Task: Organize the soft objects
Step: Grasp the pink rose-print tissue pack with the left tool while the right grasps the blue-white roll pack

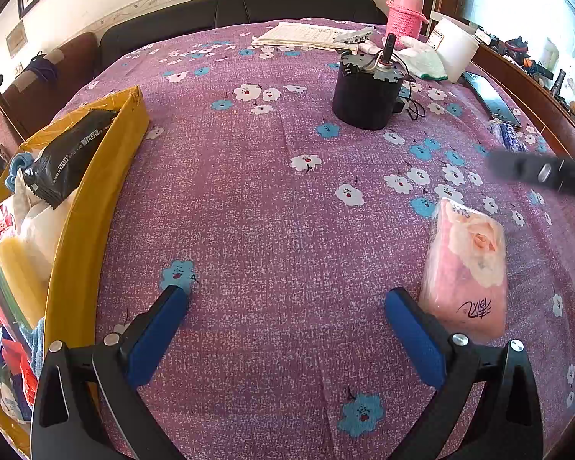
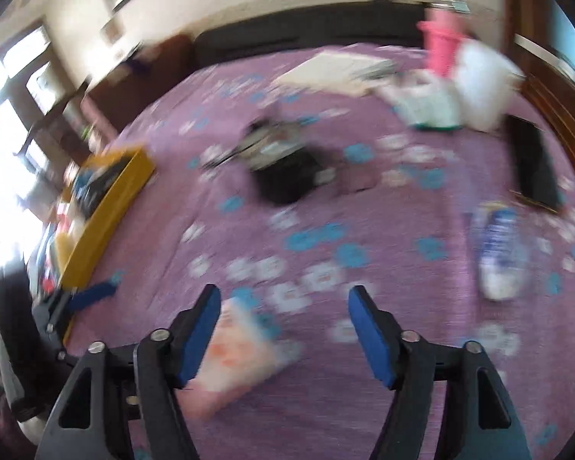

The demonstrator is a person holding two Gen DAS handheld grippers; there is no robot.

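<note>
A pink flowered tissue pack [image 1: 467, 264] lies on the purple flowered tablecloth, just right of my left gripper [image 1: 287, 299], which is open and holds nothing. At the left stands a yellow box [image 1: 96, 191] full of soft packs, with a black pack [image 1: 69, 157] on top. The right wrist view is blurred. There my right gripper [image 2: 284, 295] is open above the cloth, and the pink pack [image 2: 241, 352] lies below it by its left finger, untouched. A blue-and-white pack [image 2: 498, 249] lies to its right. The right gripper's body [image 1: 540, 172] shows as a dark blur at the right edge.
A black cylinder with a motor on top [image 1: 364, 92] stands mid-table. Behind it are papers [image 1: 303, 34], a pink flask [image 1: 406, 11], a white tub [image 1: 456, 50] and gloves. A phone [image 1: 490, 99] lies near the wooden right edge.
</note>
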